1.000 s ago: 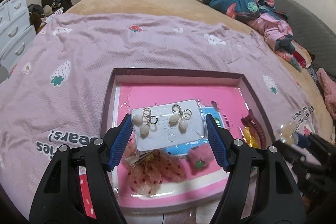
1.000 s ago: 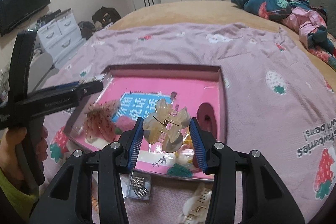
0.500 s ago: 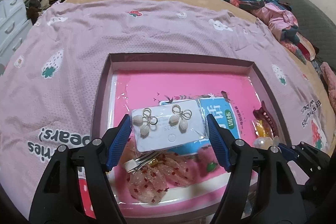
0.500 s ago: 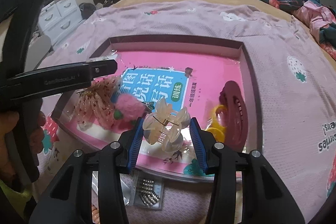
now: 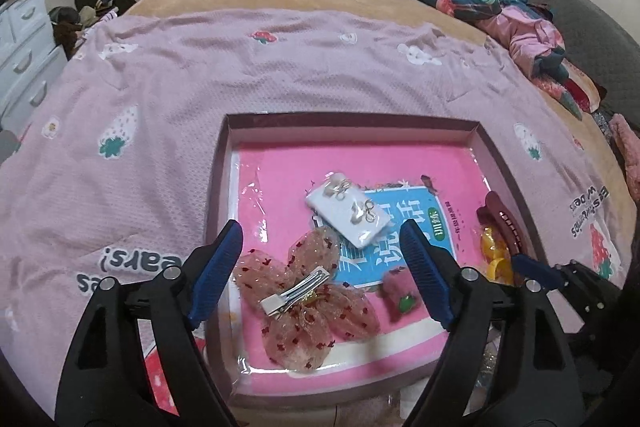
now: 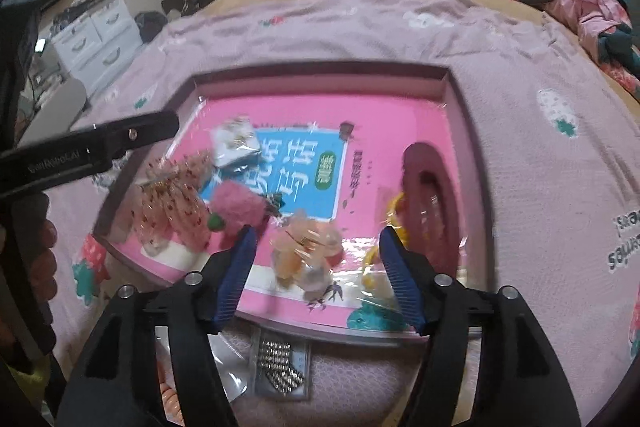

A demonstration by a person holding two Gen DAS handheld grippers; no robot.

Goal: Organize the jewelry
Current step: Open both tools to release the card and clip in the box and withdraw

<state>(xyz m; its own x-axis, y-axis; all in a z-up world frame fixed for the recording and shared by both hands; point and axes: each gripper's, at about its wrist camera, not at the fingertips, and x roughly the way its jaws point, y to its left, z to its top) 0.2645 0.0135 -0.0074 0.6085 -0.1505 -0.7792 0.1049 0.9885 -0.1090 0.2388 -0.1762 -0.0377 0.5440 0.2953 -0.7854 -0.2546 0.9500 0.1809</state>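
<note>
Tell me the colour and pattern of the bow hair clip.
Sheer pink with small dark red dots: the bow hair clip, clearest in the left wrist view.

Both wrist cams look steeply down, close over the tray (image 5: 224, 187) (image 6: 452, 83). Left cam sits nr tray's near-left corner, right cam nr its near-right edge. Shared: tray interior, pink blanket (image 5: 168, 75) (image 6: 520, 99) beyond, wardrobe wall far back.

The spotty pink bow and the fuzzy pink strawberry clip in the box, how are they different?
The spotty pink bow is thin, see-through net with little red dots; the fuzzy strawberry clip is thick, fluffy and solid pink. The bow is much bigger and spreads out flat like wings, while the strawberry clip is a small lump. The bow shows a silver metal clip across its middle; the strawberry clip shows a green spot instead. Both are pink and lie in the box, near its front edge.
</note>
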